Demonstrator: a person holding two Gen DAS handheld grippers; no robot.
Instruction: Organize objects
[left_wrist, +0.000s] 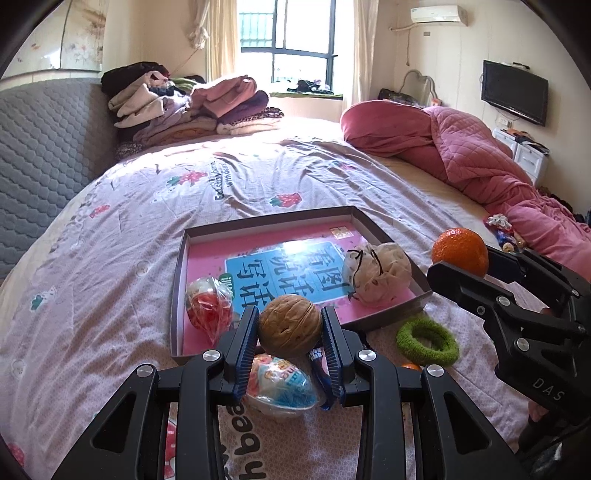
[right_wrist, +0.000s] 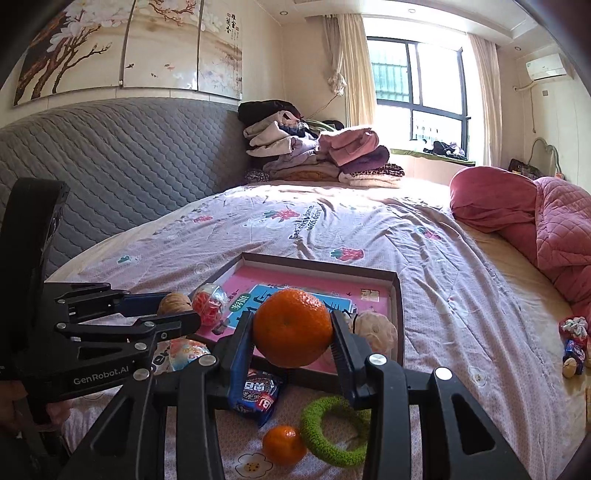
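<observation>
- Walnut (left_wrist: 289, 325) sits clamped between the blue-padded fingers of the left gripper (left_wrist: 290, 326), held above the near edge of the shallow tray (left_wrist: 273, 218).
- Orange (right_wrist: 292, 328) is pinched the same way in the right gripper (right_wrist: 293, 332), both pads pressed to its sides, over the tray's near rim.
- Tray rests on the floral bedsheet (left_wrist: 110, 266), its floor a pink and blue printed card; inside lie a cloth pouch (left_wrist: 376, 275) tied with dark string at the right and a red wrapped sweet (left_wrist: 208, 306) at the left.
- Green hair tie (right_wrist: 334, 430) lies on the sheet just outside the tray, a second small orange (right_wrist: 283, 444) beside it, near a blue snack packet (right_wrist: 255, 397).
- Blue and white wrapped egg (left_wrist: 279, 384) lies under the left gripper, seemingly on the sheet, though the fingers hide part of it.
- Folded clothes (right_wrist: 317, 157) are stacked at the grey headboard (right_wrist: 122, 162); pink quilt (left_wrist: 472, 147) lies bunched at the right.
</observation>
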